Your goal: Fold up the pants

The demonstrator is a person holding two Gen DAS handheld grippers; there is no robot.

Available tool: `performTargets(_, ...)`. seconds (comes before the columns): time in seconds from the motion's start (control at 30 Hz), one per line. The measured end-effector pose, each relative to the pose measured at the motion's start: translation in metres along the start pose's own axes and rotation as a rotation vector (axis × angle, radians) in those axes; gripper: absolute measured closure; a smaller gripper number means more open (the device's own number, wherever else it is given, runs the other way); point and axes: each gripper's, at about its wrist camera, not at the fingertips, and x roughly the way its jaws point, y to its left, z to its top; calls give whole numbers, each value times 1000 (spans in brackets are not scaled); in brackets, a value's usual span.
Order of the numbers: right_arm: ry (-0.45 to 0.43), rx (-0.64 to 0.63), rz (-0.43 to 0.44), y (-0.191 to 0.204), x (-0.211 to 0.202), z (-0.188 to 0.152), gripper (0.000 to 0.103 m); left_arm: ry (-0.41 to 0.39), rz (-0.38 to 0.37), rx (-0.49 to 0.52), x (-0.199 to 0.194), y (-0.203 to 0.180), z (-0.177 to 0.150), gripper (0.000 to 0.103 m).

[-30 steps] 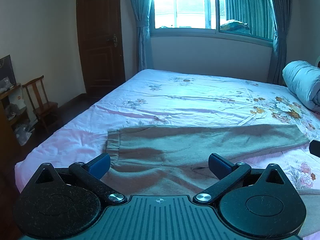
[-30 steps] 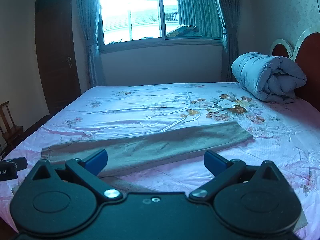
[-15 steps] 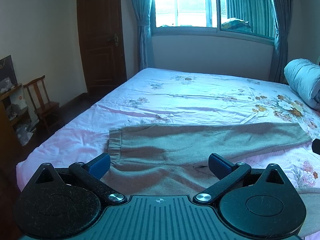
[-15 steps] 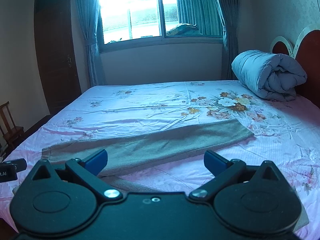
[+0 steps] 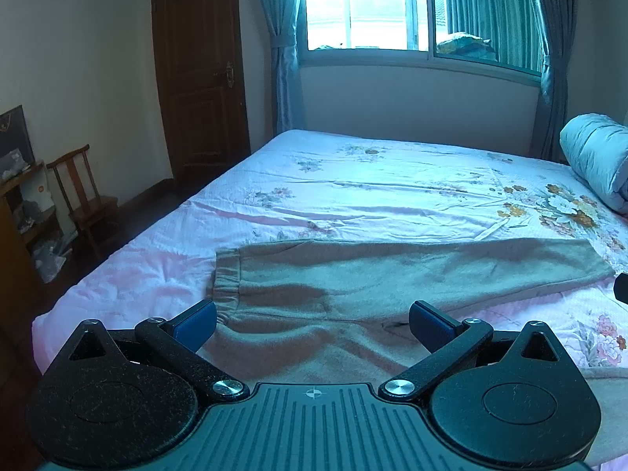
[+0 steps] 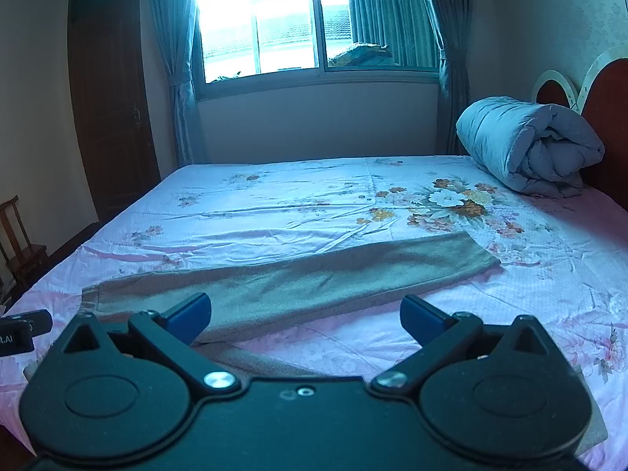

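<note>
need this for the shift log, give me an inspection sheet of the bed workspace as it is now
Surface: bed with a pink floral sheet, wrinkled.
Job's things: tan pants spread flat, waistband toward the door side, far leg stretched toward the headboard side.
Clutter: rolled grey-blue duvet at the headboard.
Grippers: left gripper open, empty; right gripper open, empty; both above the pants.
Cables: nothing seen.
Surroundings: window with curtains, wooden door, wooden chair.

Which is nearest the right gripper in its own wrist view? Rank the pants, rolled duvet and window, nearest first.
From the right gripper:
1. Pants, directly ahead on the bed.
2. Rolled duvet, far right by the headboard.
3. Window, on the back wall.
</note>
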Motion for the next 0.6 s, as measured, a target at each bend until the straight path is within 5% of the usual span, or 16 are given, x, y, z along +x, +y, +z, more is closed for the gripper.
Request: performTargets(0.6, 46, -25, 40, 1, 23, -5, 6, 58, -14, 30, 37, 10, 0, 0)
